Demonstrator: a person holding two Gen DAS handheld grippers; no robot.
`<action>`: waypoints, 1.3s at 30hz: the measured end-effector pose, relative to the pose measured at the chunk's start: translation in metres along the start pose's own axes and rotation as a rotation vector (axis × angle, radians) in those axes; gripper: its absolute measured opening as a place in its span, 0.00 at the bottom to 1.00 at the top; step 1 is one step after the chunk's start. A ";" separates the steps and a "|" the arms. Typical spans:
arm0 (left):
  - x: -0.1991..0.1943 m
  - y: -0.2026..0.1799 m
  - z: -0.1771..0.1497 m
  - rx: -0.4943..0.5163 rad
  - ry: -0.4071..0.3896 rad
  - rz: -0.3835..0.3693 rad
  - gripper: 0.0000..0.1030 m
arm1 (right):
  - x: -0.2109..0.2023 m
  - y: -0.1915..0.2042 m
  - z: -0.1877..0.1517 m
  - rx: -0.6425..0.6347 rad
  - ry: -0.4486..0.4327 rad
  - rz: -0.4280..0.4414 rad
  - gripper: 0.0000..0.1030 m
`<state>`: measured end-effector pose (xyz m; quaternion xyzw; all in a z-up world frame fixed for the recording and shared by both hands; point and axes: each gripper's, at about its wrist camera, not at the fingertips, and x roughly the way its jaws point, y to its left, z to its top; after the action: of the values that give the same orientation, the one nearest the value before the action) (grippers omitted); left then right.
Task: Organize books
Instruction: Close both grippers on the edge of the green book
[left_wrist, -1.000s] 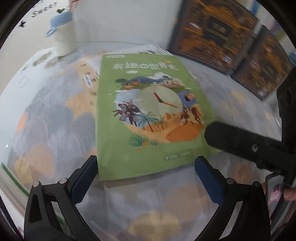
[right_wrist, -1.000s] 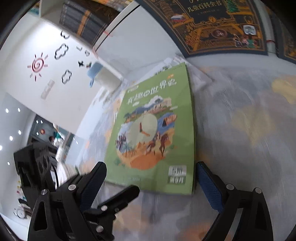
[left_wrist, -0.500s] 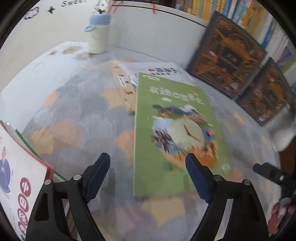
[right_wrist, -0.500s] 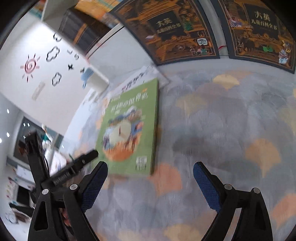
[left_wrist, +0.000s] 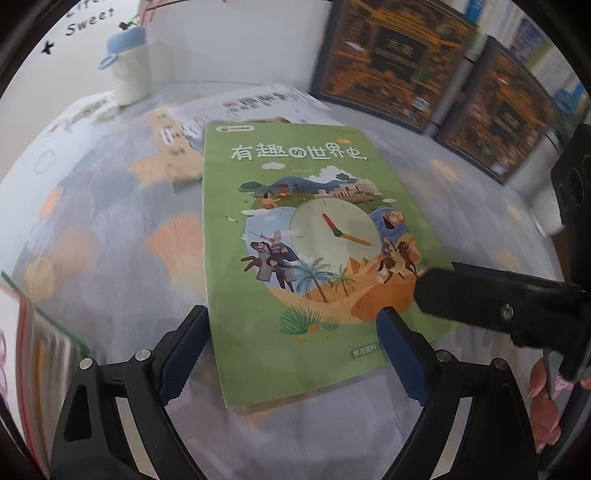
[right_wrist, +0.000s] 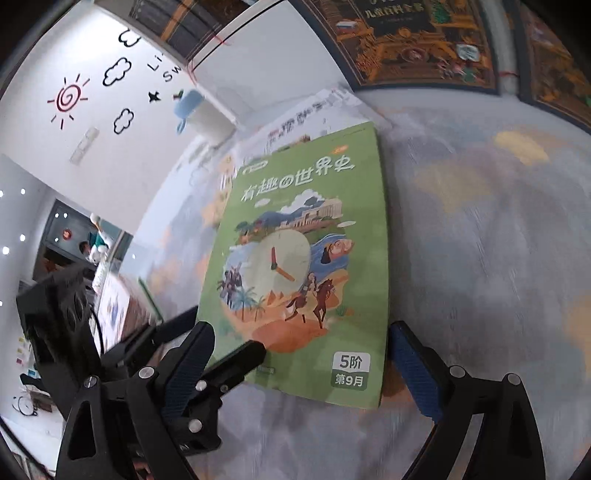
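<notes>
The left hand-held gripper (left_wrist: 291, 345) has black, angular fingers with ribbed blue pads; its jaws stand wide and are opening, the near edge of the green book (left_wrist: 306, 236) lying between the pads without being pressed. The right hand-held gripper (right_wrist: 299, 365) is likewise spread, straddling the same book's lower edge. The book is a thin, glossy softcover, flat on the tabletop (left_wrist: 110, 236), whose cloth shows soft grey and orange fan shapes. Beyond the book, paler books (left_wrist: 258, 105) lie partly hidden under it, their print blurred. Further off stand a cream bottle with a blue cap (left_wrist: 129, 70) and dark ornate boxed volumes (left_wrist: 399, 59), motion-smeared.
</notes>
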<state>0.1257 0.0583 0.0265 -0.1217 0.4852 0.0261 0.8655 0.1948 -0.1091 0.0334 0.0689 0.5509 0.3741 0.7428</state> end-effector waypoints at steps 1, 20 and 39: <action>-0.004 -0.002 -0.007 0.006 -0.003 -0.018 0.86 | -0.004 0.001 -0.011 0.004 0.011 -0.001 0.92; -0.077 0.026 -0.123 0.073 0.128 -0.356 0.39 | -0.082 -0.002 -0.210 0.077 0.001 0.158 0.77; -0.046 0.018 -0.087 0.068 0.022 -0.329 0.30 | -0.072 -0.068 -0.167 0.200 -0.114 0.284 0.12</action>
<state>0.0261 0.0587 0.0183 -0.1705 0.4687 -0.1338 0.8564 0.0737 -0.2542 -0.0108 0.2406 0.5271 0.4140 0.7020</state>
